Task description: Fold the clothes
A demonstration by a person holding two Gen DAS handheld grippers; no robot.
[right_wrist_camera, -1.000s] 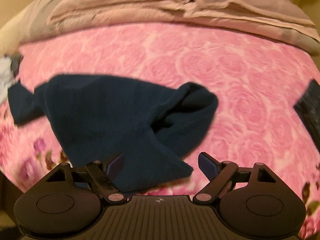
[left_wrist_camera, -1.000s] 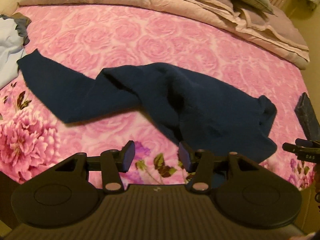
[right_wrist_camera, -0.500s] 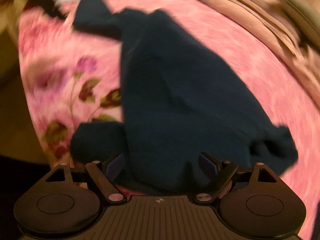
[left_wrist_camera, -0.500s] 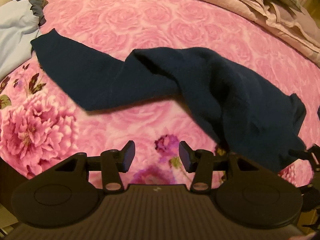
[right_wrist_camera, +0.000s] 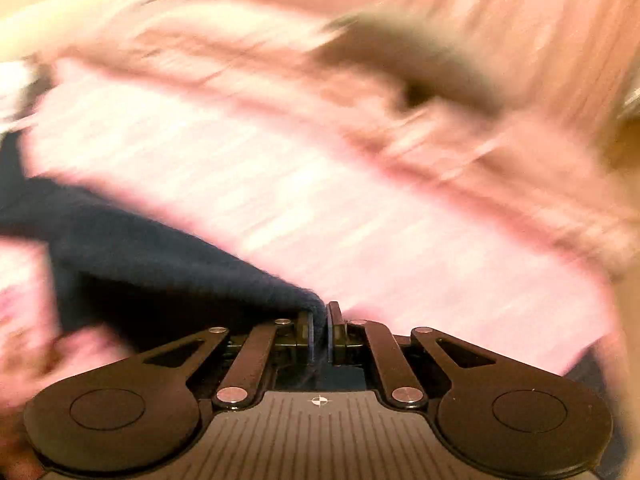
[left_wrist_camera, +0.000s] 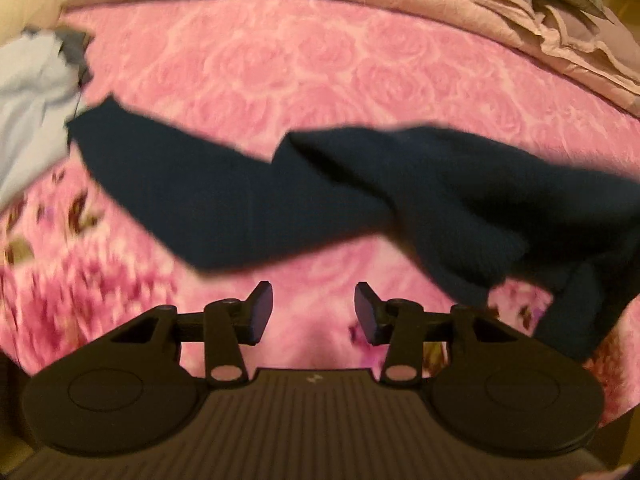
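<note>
Right gripper [right_wrist_camera: 319,330] newly clamped on knit navy garment [right_wrist_camera: 160,264]

Bedding [right_wrist_camera: 360,184] beyond right gripper's fingers [right_wrist_camera: 308,330] motion-smeared; navy garment [left_wrist_camera: 460,200] cut by right edge past left fingers.

Navy garment [left_wrist_camera: 328,200] on pink bed [left_wrist_camera: 320,72]

Left gripper [left_wrist_camera: 314,312] points steeply down, w/ its jaws partly apart; they have just been closing a little, and nothing sits between the two pads, which hang clear of the dark blue garment [left_wrist_camera: 360,196] ahead. Right gripper [right_wrist_camera: 319,330] angles downward, jaws just snapped together, pinching a fold of that garment's edge between the pads. Right wrist view is heavily motion-blurred. No hand or sleeve visible in either view.
</note>
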